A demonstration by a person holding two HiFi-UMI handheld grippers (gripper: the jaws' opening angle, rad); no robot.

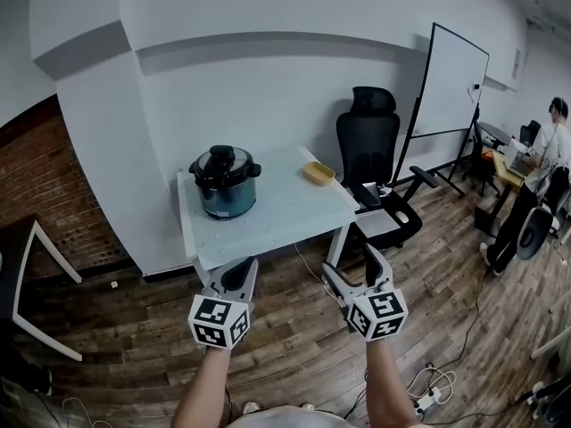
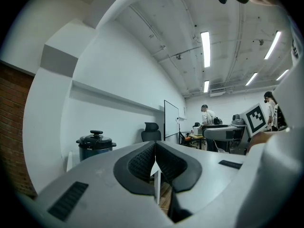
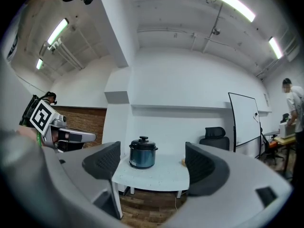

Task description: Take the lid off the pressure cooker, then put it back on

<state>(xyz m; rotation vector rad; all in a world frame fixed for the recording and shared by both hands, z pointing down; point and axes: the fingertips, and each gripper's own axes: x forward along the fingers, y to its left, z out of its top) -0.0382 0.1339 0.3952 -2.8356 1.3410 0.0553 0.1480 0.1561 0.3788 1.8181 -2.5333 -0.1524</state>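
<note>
pressure cooker [image 1: 225,185] lidded; left tool [image 1: 235,273] closed, right tool [image 1: 352,266] spread.

The cooker [image 1: 225,194] has a teal-blue body under a black lid [image 1: 221,160]. It is at 10 o'clock on the white table [image 1: 285,217], and at 1 o'clock on that table is a yellow dish [image 1: 318,173]. The chair [image 1: 368,145] is black. The wall [image 1: 268,87] is white, with red-brown brick [image 1: 36,185] at 9 o'clock in the head view. The floor [image 1: 294,355] shows brown wood planks. The left gripper [image 1: 235,275] and right gripper [image 1: 351,270] are pale grey with black ribbed pads [image 3: 102,160]. Their cubes [image 1: 219,321] carry black-and-white square markers.
</note>
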